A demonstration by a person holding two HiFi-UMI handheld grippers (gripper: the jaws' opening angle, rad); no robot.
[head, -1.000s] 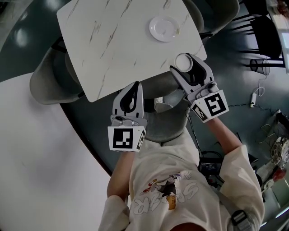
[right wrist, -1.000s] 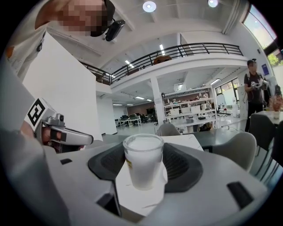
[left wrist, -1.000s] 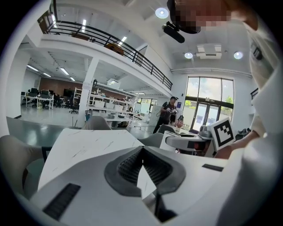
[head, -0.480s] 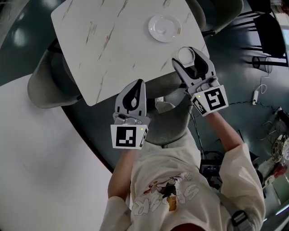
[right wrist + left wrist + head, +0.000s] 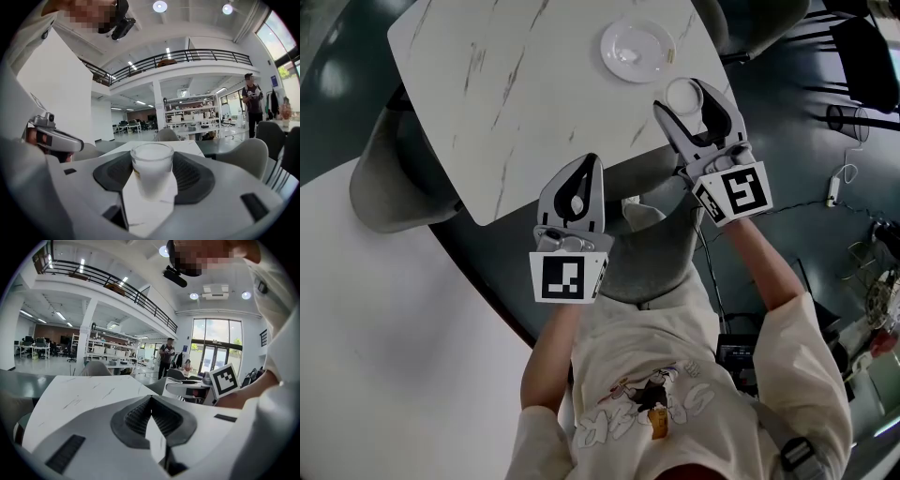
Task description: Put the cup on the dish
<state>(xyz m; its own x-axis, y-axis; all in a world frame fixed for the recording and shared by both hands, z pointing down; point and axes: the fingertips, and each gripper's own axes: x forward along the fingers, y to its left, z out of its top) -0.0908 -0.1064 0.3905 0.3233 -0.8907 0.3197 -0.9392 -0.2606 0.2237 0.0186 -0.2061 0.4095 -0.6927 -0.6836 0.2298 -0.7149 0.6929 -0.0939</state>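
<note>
1. The right gripper [image 5: 687,99] is clamped on the cup [image 5: 151,168]; the left gripper [image 5: 151,401] is pressed together, empty.
2. The cup has moved farther over the table [image 5: 506,94], nearer the dish [image 5: 637,50] at far right, so placing looks close.
3. One cup, one dish, two grippers.

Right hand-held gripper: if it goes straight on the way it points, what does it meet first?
Probably the dish. The right hand-held gripper, shut on the cup, points across the table corner toward the dish's right rim. Its height above the table is unclear, so it may pass over.
</note>
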